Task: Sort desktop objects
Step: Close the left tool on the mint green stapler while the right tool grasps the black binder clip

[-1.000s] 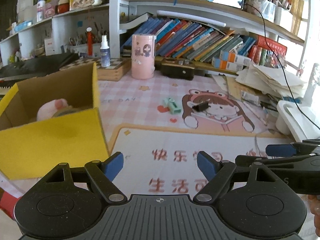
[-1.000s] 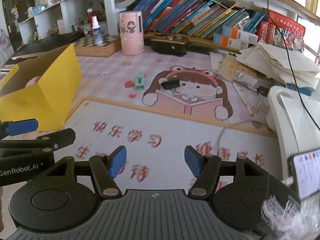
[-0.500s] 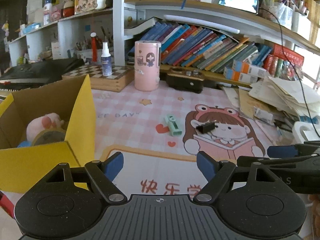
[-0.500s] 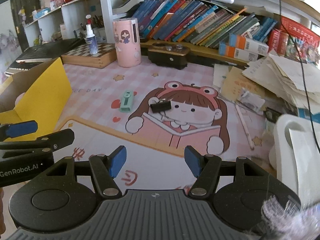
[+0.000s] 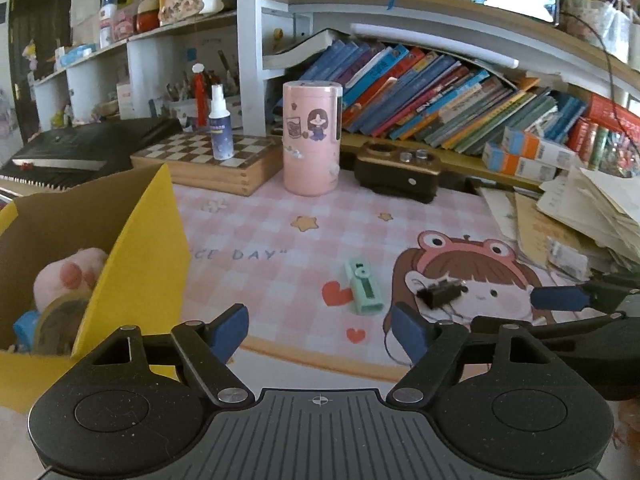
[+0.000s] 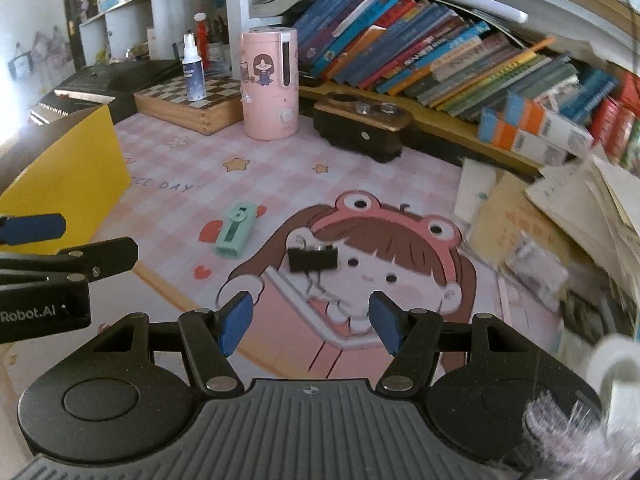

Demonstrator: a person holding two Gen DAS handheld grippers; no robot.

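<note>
A black binder clip [image 6: 313, 259] lies on the cartoon desk mat, just ahead of my right gripper [image 6: 310, 322], which is open and empty. The clip also shows in the left wrist view [image 5: 441, 293]. A mint-green small device [image 6: 234, 230] lies to its left; it shows in the left wrist view too [image 5: 364, 286]. My left gripper [image 5: 320, 330] is open and empty above the mat. A yellow cardboard box [image 5: 136, 256] at the left holds a pink plush toy [image 5: 66, 276] and other items.
A pink cylinder humidifier [image 5: 311, 138], a wooden chessboard box [image 5: 208, 162] with a spray bottle [image 5: 221, 122], and a black device [image 5: 398, 172] stand at the back. Books fill the shelf [image 5: 440, 92]. Paper stacks [image 5: 592, 216] lie at the right.
Both grippers have moved forward over the mat toward the clip and the green device. Both stay open and empty.
</note>
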